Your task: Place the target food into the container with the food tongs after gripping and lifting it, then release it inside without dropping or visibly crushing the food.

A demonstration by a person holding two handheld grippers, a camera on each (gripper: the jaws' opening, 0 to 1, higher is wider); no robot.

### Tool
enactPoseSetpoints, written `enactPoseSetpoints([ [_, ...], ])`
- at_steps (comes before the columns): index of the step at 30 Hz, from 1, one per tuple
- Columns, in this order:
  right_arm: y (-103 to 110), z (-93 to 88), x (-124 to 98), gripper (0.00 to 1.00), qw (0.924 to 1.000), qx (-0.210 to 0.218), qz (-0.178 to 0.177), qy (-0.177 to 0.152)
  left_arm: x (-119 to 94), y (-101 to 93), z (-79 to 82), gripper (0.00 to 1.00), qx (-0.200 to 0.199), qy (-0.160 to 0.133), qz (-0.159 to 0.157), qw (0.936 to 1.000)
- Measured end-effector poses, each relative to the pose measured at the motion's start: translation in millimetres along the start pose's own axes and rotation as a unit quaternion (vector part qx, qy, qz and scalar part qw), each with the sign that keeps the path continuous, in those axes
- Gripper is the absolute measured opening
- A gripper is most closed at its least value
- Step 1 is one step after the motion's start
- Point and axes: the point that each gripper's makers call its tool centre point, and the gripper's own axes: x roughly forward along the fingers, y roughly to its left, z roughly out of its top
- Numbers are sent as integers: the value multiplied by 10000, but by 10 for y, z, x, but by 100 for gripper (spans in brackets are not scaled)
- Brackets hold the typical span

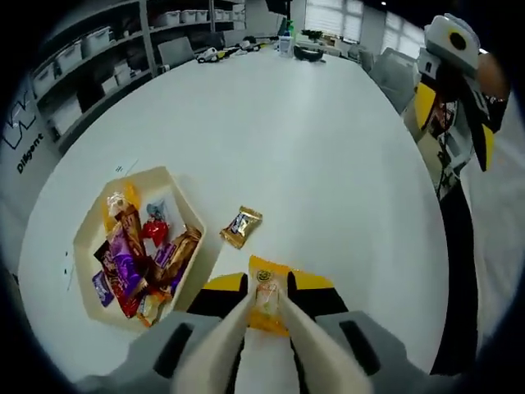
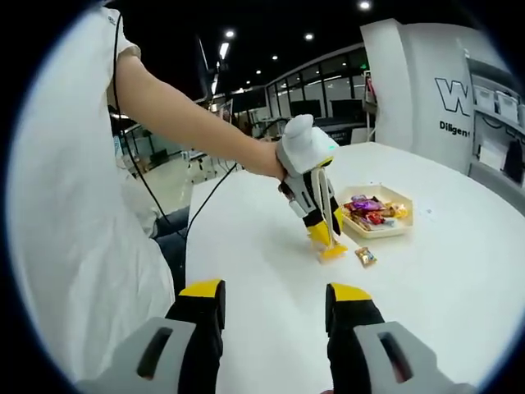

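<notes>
In the left gripper view, I am holding my left gripper [image 1: 267,316] low over a round white table [image 1: 312,164]. Cream food tongs [image 1: 246,336] are running forward between its jaws from six o'clock, and the jaws are squeezing them. The tong tips are pinching a yellow wrapped snack [image 1: 267,300], which is sitting near the centre bottom, at or just above the tabletop; I cannot tell whether it is touching. At nine o'clock from the snack, a cream hexagonal container [image 1: 176,185] is lying on the table, already holding many wrapped candies. A small gold candy [image 1: 241,226] is lying loose at twelve o'clock from the snack, just beside the container. My right gripper [image 1: 455,74] is showing at two o'clock, away from the table.

In the right gripper view, my right gripper [image 2: 275,316] is hanging with its jaws wide apart and nothing between them. At twelve o'clock, my left gripper [image 2: 316,209] is pointing down at the table [image 2: 459,279] with the tongs [image 2: 324,222] and the yellow snack [image 2: 331,251] at their tip. The container [image 2: 385,232] is at one o'clock, with the gold candy [image 2: 365,257] near it.

I judge the risks this way: the wrapper is slick, so a loose pinch could let it slide out during the carry, while a harder squeeze could crush it. Swinging low could knock the gold candy or the container's rim.
</notes>
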Motion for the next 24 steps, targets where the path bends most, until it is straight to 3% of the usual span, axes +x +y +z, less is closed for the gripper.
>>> enactPoseSetpoints([
  [9, 17, 30, 9, 46, 10000, -31, -1, -43, -379, 356, 331, 16, -369, -576, 329, 9971],
  [17, 52, 33, -10, 46, 10000, -52, -18, -43, -765, 1026, 547, 17, -751, -951, 1082, 9867],
  [24, 59, 51, -33, 46, 10000, -64, -50, -52, -984, 1452, 622, 19, -921, -1016, 1536, 9786],
])
